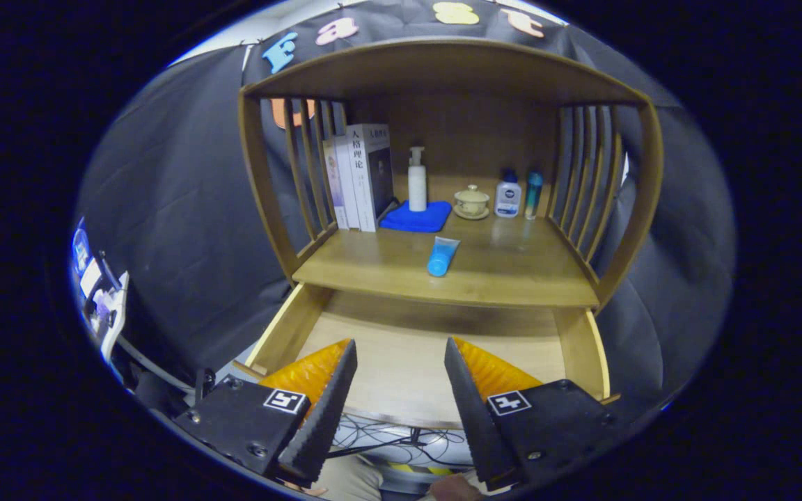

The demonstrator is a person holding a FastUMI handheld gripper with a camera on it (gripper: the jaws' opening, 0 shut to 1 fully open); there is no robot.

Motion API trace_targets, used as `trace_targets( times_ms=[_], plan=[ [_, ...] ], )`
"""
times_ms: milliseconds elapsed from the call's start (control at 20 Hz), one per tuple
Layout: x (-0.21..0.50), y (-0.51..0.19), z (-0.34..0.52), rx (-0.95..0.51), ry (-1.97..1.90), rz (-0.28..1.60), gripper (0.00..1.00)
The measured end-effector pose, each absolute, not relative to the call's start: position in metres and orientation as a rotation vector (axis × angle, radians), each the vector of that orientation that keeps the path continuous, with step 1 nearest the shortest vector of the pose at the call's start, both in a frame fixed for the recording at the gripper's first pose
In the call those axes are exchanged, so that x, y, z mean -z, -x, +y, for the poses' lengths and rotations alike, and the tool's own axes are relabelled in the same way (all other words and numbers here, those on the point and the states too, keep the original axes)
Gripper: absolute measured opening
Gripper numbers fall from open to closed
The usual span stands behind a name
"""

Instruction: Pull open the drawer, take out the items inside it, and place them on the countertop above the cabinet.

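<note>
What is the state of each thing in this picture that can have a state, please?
drawer: pulled open, visible floor bare.
gripper: open, fingers apart over the drawer, holding nothing.
blue tube: lying on the countertop, cap toward the drawer.
pump bottle: upright on the blue cloth.
lidded cup: lid on, standing on its saucer.
books: upright, closed.
two small bottles: upright, capped.

Claw-mounted fisheye, facing the cabinet (443,174) front-on, near, above its pulled-out drawer (429,355)
</note>
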State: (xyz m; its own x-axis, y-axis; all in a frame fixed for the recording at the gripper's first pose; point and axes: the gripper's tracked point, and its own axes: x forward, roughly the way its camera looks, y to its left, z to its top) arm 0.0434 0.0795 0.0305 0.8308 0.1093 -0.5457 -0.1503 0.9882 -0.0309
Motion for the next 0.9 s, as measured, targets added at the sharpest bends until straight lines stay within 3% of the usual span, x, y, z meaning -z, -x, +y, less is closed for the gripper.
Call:
trace_targets(
  times_ms=[150, 300, 900],
  plan=[
    [-0.033, -0.027, 0.077, -0.126, 0.083, 0.428, 0.81],
    [-0.014, -0.006, 0.075, -0.117, 0.11, 0.365, 1.0],
    [0.111, 0.025, 0.059, -0.074, 0.105, 0.327, 1.0]
  ],
)
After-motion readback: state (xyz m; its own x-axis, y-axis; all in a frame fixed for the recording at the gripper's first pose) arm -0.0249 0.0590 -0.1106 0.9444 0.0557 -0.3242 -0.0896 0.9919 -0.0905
